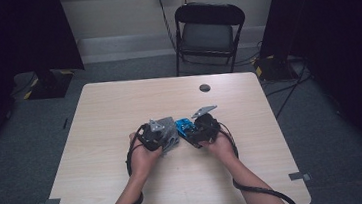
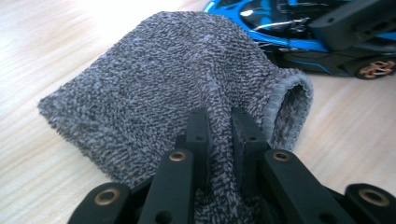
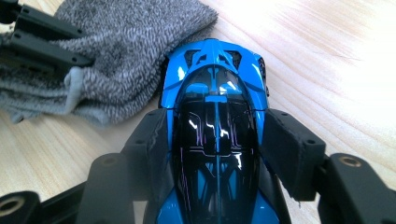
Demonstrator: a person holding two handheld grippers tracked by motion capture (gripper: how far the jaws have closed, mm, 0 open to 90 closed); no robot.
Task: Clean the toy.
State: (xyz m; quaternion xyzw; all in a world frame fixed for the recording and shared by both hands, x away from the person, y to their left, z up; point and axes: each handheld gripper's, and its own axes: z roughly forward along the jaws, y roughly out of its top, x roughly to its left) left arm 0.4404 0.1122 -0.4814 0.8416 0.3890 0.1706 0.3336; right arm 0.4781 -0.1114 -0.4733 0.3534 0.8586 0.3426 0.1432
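Note:
A grey knitted pouch (image 2: 163, 79) lies on the wooden table (image 1: 119, 103), its ribbed mouth open toward a blue and black toy car (image 3: 215, 116). My left gripper (image 2: 219, 123) is shut on the pouch's fabric near that mouth. My right gripper (image 3: 217, 140) is shut on the toy car, one jaw on each side of its body. In the high view the pouch (image 1: 170, 133) sits at mid-table with the car (image 1: 185, 127) just to its right, the left gripper (image 1: 165, 138) and right gripper (image 1: 192, 138) close together. In the right gripper view the pouch (image 3: 126, 51) lies left of the car's nose.
A black folding chair (image 1: 208, 31) stands beyond the table's far edge. A dark round grommet (image 1: 205, 87) sits in the tabletop near that edge. Cables trail from both grippers along the person's forearms. Dark curtains hang at both sides.

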